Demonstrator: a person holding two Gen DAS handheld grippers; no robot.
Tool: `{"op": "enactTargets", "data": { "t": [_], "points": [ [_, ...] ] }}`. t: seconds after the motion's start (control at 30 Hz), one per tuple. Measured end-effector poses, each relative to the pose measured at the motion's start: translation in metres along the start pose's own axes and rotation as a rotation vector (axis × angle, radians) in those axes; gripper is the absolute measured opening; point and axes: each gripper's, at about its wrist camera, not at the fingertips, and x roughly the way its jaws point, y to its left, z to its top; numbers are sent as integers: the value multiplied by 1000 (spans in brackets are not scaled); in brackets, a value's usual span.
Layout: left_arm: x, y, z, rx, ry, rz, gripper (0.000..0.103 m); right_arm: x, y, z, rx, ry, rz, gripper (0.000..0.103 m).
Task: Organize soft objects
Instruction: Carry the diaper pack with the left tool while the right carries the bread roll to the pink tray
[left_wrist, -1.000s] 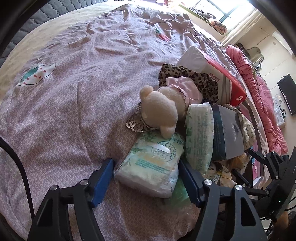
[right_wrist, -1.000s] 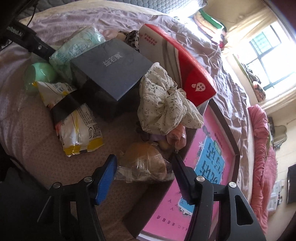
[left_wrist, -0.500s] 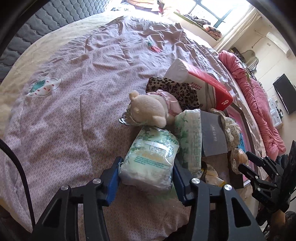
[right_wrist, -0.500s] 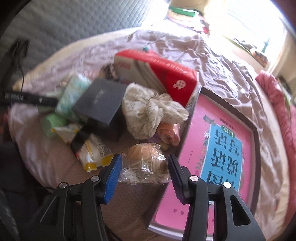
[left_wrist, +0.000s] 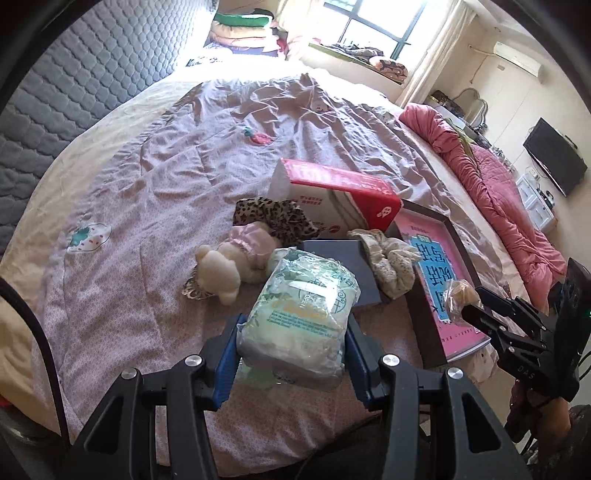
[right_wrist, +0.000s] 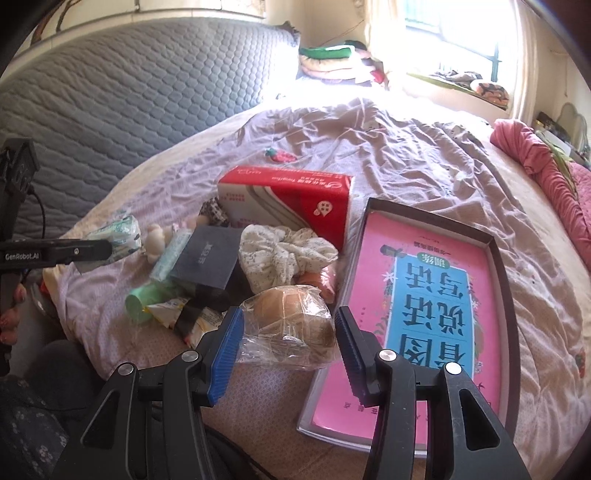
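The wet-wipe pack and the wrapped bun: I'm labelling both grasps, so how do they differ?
The wet-wipe pack is a flat, printed green-white pouch in the left tongs; the wrapped bun is round, brown, in clear crinkled film, in the right tongs. Both are soft, plastic-wrapped, squeezed and lifted off the bedspread.

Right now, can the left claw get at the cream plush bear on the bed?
Probably not: the left claw is shut on the pale green wipes pack. The bear lies uncovered ahead.

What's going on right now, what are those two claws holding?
Left gripper clamped on wipes pack, lifted. Right gripper clamped on bagged bun, lifted. Nothing blocking either; pile of clutter and tray on bed below.
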Motion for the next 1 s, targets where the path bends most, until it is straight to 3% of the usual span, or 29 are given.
{"op": "enactTargets", "data": {
  "t": [0.43, 0.67, 1.0],
  "points": [
    [21, -103, 8, 160, 23, -102, 51, -52, -59, -14, 130, -77, -89, 53],
    [43, -165, 16, 245, 55, -152, 51, -61, -100, -32, 263, -88, -126, 53],
    [83, -222, 1, 371, 144, -152, 51, -60, -133, -51, 327, -49, -151, 53]
  ]
}}
